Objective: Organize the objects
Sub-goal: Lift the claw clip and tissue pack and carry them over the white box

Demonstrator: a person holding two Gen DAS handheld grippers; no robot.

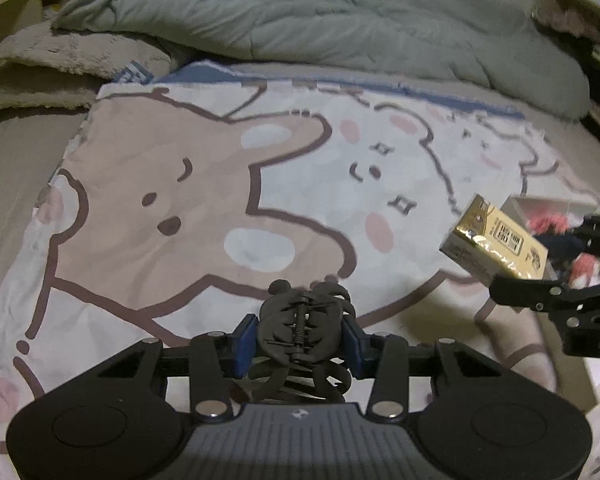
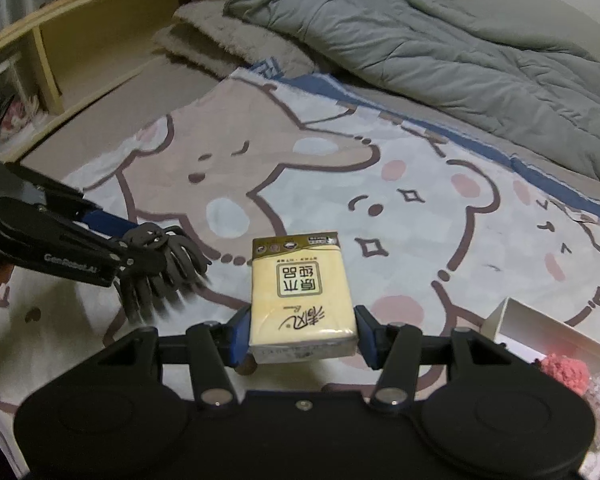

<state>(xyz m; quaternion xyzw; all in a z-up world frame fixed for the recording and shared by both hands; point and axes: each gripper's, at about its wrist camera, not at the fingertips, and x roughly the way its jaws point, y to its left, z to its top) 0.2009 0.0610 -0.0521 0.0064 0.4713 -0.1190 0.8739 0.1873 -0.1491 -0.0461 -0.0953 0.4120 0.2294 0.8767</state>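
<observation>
A dark brown claw hair clip (image 1: 300, 330) sits between the blue pads of my left gripper (image 1: 300, 336), which is shut on it just above the cartoon-bear bedspread (image 1: 180, 184). In the right wrist view the same clip (image 2: 160, 264) hangs at the left in the left gripper (image 2: 140, 256). My right gripper (image 2: 302, 332) is shut on a yellow tissue pack (image 2: 302, 300) and holds it above the bedspread (image 2: 380, 184). From the left wrist view the pack (image 1: 496, 240) shows at the right edge in the right gripper (image 1: 540, 264).
A white open box (image 2: 540, 328) with pink fluffy items (image 2: 566, 372) stands at the lower right; it also shows as the box (image 1: 540, 208) behind the pack. A grey duvet (image 1: 300, 20) lies bunched at the back. A wooden shelf frame (image 2: 60, 40) runs along the left.
</observation>
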